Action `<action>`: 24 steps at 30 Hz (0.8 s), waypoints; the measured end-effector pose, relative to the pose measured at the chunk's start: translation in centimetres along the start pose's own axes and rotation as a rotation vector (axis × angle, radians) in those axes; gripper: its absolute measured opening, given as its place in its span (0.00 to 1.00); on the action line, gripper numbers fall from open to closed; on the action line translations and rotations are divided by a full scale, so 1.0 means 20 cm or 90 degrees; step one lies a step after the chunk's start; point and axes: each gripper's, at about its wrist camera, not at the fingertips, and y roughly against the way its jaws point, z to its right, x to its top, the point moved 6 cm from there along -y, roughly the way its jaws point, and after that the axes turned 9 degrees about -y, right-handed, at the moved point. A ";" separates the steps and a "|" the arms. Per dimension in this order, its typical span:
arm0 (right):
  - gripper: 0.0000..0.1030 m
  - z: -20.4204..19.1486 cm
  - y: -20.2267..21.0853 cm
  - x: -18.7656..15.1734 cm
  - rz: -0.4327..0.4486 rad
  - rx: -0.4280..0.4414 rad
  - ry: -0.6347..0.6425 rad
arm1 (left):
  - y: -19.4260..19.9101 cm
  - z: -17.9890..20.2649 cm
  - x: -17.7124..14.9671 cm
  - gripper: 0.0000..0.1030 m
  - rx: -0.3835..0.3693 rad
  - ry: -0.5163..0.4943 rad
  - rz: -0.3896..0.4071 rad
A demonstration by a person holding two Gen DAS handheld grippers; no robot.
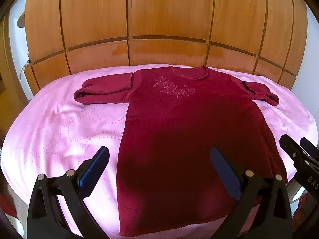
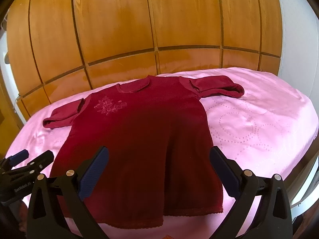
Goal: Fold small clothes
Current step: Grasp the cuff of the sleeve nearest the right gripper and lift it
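A dark red short-sleeved top [image 1: 179,135] with a pale flower print on the chest lies flat, face up, on a pink bedspread [image 1: 59,131], neck away from me and hem near me. It also shows in the right wrist view [image 2: 139,143]. My left gripper [image 1: 159,153] is open and empty, hovering above the hem's left part. My right gripper [image 2: 159,153] is open and empty above the hem's right part. Each gripper shows at the edge of the other's view: the right one [image 1: 297,145] and the left one [image 2: 33,155].
A wooden panelled wardrobe [image 1: 159,29] stands behind the bed. The pink bedspread [image 2: 259,123] extends bare to both sides of the top. White walls flank the wardrobe. The bed's near edge is just below the grippers.
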 end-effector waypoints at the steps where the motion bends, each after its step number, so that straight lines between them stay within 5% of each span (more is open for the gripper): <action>1: 0.97 0.00 0.00 0.00 0.001 0.001 0.000 | -0.01 0.00 0.00 0.98 -0.002 0.001 -0.002; 16: 0.97 0.18 -0.07 0.10 0.027 0.000 -0.028 | -0.18 -0.17 -0.08 0.98 -0.044 0.082 -0.081; 24: 0.97 0.35 -0.16 0.06 -0.037 -0.018 -0.050 | -0.27 -0.29 -0.15 0.98 -0.125 0.157 -0.080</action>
